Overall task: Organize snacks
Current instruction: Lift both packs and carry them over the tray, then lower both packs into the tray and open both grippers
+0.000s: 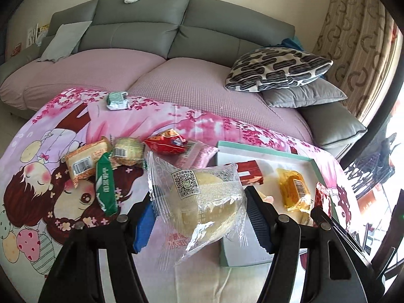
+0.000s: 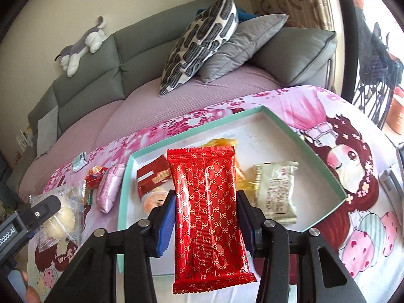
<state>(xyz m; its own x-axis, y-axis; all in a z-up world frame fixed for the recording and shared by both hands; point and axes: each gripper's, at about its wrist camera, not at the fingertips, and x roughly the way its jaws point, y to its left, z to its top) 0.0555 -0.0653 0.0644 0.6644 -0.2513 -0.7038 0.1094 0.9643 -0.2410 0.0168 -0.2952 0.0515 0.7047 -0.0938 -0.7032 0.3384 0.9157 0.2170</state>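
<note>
From my left wrist camera, the left tool [image 1: 199, 209] is clamped on a clear-wrapped pale bun [image 1: 202, 202], its blue pads pressing the wrapper from both sides, held above the counter. The counter wears a pink cartoon cloth [image 1: 38, 176]. To the left of the bun lie loose snacks: an orange-wrapped cake [image 1: 87, 160], a green packet [image 1: 104, 184], a pale round biscuit pack [image 1: 127, 151], and farther off a red crinkled bag [image 1: 168, 144] beside a pink packet [image 1: 195, 155]. A small green-and-white packet [image 1: 117, 100] sits alone at the far edge of the cloth. To the right is a shallow box with a teal rim [image 1: 265, 149]; inside I see a red-and-white packet [image 1: 248, 173] and a yellow packet [image 1: 295, 190]. A grey sofa [image 1: 141, 32] with a patterned pillow [image 1: 277, 69] stands beyond.

From my right wrist camera, the right tool [image 2: 205, 217] grips a long red packet with a gold pattern [image 2: 208, 214], held upright-lengthwise over the near part of the box [image 2: 176, 140]. Behind it in the box lie the red-and-white packet [image 2: 152, 176], an orange round snack [image 2: 154, 199], the yellow packet [image 2: 224, 142] and a whitish packet [image 2: 276, 192] to the right. At the left edge the left tool's body shows with the bun [image 2: 60, 217].
</note>
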